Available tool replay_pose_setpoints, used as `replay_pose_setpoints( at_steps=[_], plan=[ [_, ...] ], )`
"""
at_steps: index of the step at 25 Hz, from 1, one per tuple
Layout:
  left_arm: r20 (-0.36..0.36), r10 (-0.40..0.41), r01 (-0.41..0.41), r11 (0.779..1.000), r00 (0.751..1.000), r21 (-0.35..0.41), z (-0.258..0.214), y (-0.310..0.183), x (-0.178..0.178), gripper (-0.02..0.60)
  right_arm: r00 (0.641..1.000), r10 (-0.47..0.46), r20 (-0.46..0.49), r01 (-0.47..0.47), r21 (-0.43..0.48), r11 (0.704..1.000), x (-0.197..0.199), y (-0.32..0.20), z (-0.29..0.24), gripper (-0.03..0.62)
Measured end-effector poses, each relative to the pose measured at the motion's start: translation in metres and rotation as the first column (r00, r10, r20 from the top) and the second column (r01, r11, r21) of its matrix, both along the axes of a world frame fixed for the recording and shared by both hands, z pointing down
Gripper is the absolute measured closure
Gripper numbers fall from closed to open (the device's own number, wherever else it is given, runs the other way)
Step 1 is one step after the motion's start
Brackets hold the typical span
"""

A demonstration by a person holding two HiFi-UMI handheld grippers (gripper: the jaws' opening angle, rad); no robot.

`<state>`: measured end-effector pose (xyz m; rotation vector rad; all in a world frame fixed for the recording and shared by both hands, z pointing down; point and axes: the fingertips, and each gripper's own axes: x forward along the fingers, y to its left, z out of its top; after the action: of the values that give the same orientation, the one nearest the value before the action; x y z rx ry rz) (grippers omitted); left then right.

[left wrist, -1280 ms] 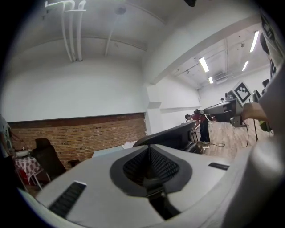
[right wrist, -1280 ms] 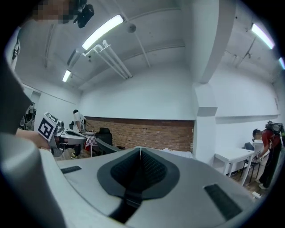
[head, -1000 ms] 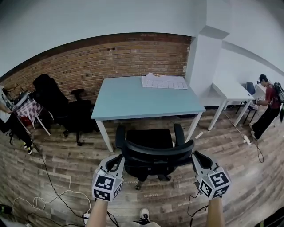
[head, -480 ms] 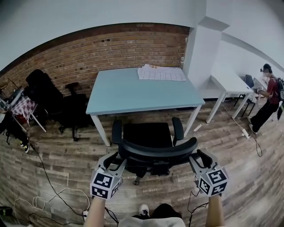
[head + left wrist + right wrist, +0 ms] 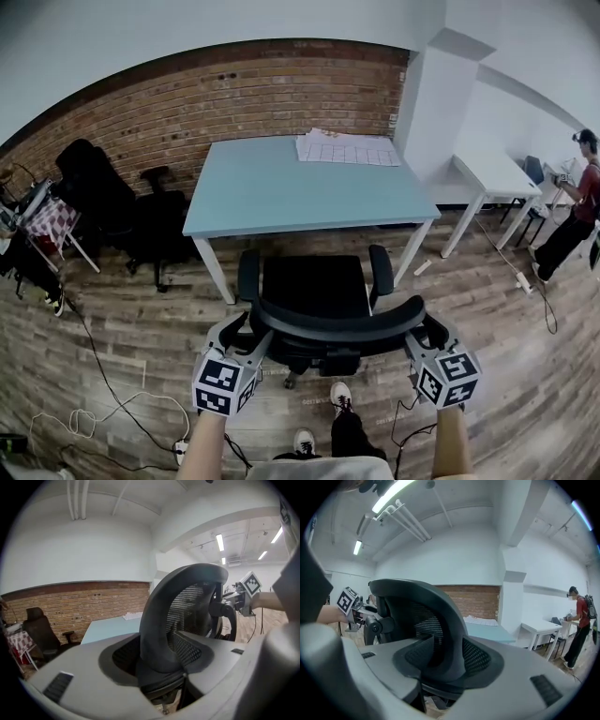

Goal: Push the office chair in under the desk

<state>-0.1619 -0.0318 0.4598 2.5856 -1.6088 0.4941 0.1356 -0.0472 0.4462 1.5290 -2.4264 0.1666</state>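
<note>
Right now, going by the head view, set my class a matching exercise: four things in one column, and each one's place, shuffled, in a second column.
Things:
1 papers
2 office chair
3 white table
4 cables

Places:
a on the floor, lower left
b on the far right corner of the desk
c right of the pillar
d just in front of the desk, on the near side

Pairs: 1-b, 2-d, 3-c, 4-a
</note>
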Motion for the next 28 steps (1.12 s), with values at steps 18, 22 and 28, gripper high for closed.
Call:
replay_pose_setpoints(
  at_steps=[18,22,28],
  plan=[
    [-0.03,-0.004,0.003,0.999,1.0,-0.042,0.012,-0.025,0.005,0.296,0.998,0.056,0.012,-0.056,0.028,0.998,0.002,-0.027,0.004,0.376],
    [-0.034,0.008,-0.009,1.0,0.999,-0.029,0.013,-0.027,0.006,0.291,0.998,0.063,0.025,-0.064,0.034,0.997,0.003,-0.031,0.005,0.376],
    [-0.046,0.014,-0.015,1.0,0.999,-0.021,0.013,-0.028,0.006,0.291,0.998,0.063,0.025,-0.064,0.032,0.997,0.003,-0.032,0.006,0.375]
  ],
)
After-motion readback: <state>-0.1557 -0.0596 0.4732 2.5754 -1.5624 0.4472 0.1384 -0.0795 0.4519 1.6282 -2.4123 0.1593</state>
